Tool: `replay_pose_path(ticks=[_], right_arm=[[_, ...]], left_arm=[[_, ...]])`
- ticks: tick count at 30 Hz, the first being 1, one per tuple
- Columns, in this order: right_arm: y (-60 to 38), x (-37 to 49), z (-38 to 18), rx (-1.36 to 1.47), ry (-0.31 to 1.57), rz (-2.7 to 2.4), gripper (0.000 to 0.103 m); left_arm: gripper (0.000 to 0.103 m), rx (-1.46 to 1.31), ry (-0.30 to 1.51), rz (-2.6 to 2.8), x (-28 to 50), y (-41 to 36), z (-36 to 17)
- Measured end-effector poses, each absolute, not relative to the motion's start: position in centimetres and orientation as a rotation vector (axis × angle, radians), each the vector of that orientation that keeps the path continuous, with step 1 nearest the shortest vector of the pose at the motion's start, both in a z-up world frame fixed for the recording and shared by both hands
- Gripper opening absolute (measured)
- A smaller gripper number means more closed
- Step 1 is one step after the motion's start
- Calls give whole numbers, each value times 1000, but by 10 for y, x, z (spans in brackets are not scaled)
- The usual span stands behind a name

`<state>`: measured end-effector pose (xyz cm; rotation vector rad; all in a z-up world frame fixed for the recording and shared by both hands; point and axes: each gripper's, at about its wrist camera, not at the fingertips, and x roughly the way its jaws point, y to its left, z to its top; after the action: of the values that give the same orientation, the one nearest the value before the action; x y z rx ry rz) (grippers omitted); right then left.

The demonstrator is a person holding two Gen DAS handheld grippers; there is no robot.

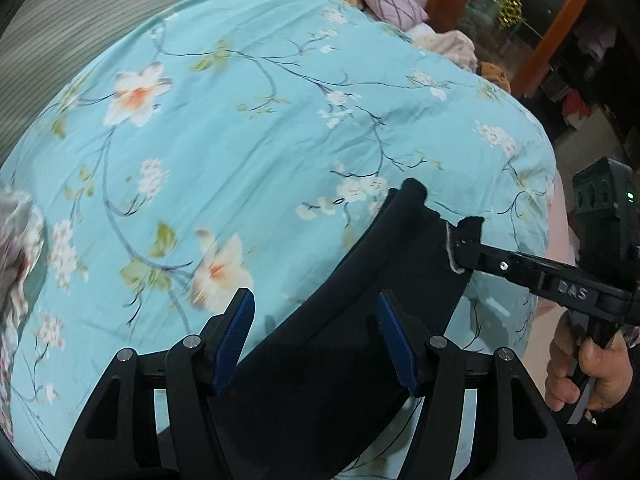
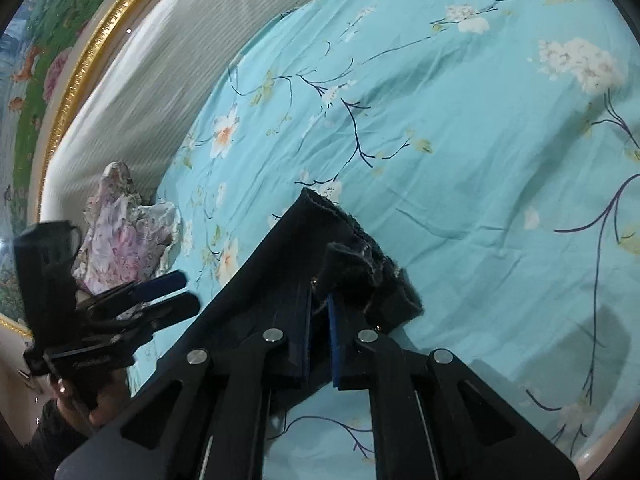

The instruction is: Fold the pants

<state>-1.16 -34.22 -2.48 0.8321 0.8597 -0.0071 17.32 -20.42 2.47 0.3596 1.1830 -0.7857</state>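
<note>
Item: dark pants (image 1: 360, 320), soft fleecy knit, limp and light by the look of them, likely to sag wherever unsupported. They hung raised above a bed under a turquoise floral bedspread (image 1: 240, 140). The right gripper (image 2: 319, 320) was clenched on a bunched, fuzzy edge of the cloth, the fabric pinched between its blue pads (image 2: 334, 344). The left gripper (image 1: 316, 340) stood spread, released, its pads either side of the dark panel without pinching it; the cloth passed between and beneath them. Best hold, in judgement: the hemmed outer edge ahead of the left gripper, where the layers are doubled and less apt to slip. Open room: broad flat bedspread ahead of both grippers. Limits: a crumpled floral garment (image 2: 128, 236) beside the left gripper, a striped headboard (image 2: 160, 60) beyond it, the bed's edge outside the right gripper.
</note>
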Motion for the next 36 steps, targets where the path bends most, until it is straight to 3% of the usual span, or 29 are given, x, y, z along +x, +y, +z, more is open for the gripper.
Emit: replay_pose_path(ticks=[11, 15, 22, 27, 28, 29, 36], right_arm=[[-356, -34, -42, 883, 914, -33, 9], [-357, -32, -44, 869, 944, -82, 33], [-363, -30, -52, 890, 900, -69, 33], [-367, -25, -58, 911, 867, -21, 29], [-368, -24, -58, 912, 868, -9, 19], [-367, -23, -58, 916, 870, 3, 17], [-361, -25, -26, 869, 804, 68, 15]], left_arm=[[64, 458, 1252, -903, 178, -265, -5], [64, 504, 1281, -925, 178, -281, -22], [62, 448, 1317, -957, 192, -293, -40], [18, 344, 1354, -1038, 200, -293, -37], [17, 348, 1340, -1042, 200, -291, -34], [14, 355, 1330, -1046, 198, -291, -31], [12, 296, 1242, -1065, 192, -269, 8]])
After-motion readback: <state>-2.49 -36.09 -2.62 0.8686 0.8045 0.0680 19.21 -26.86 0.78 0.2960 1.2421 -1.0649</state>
